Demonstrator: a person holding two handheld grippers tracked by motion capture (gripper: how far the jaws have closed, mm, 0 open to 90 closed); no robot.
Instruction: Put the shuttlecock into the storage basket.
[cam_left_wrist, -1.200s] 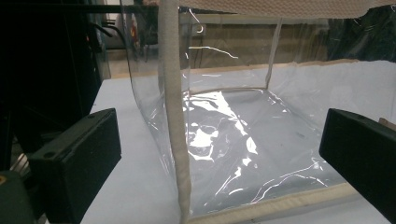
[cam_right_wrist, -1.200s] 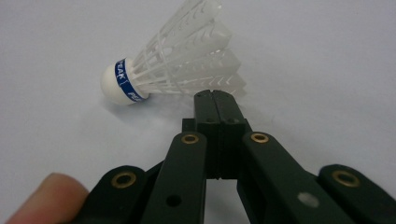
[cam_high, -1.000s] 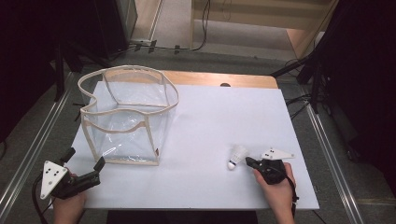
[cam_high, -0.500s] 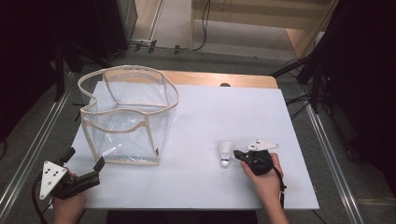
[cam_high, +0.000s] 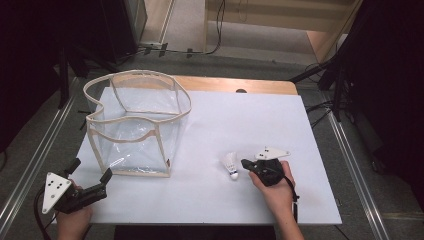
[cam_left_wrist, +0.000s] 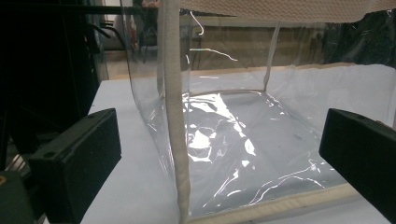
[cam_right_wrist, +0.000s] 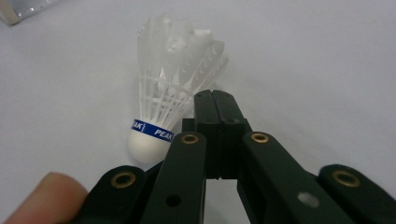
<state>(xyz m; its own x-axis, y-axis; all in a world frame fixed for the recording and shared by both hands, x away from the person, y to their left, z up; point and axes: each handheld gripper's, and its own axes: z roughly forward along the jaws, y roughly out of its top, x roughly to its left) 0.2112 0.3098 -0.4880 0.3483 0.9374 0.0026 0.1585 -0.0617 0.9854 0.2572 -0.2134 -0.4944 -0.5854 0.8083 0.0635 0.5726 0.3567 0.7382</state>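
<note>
The shuttlecock (cam_high: 231, 166) lies on the white table (cam_high: 310, 150), just beside the right claw (cam_high: 245, 163), whose jaws are pressed together on nothing. The left claw (cam_high: 91, 174) gapes wide, facing the clear bag (cam_high: 137, 122).

Your high view looks forward and down on the whole white surface (cam_high: 280, 125) from your side. Your left claw view sits low, close against the clear bag (cam_left_wrist: 224, 140), and your right claw view nearly touches the shuttlecock (cam_right_wrist: 168, 107); the high view shares both
</note>
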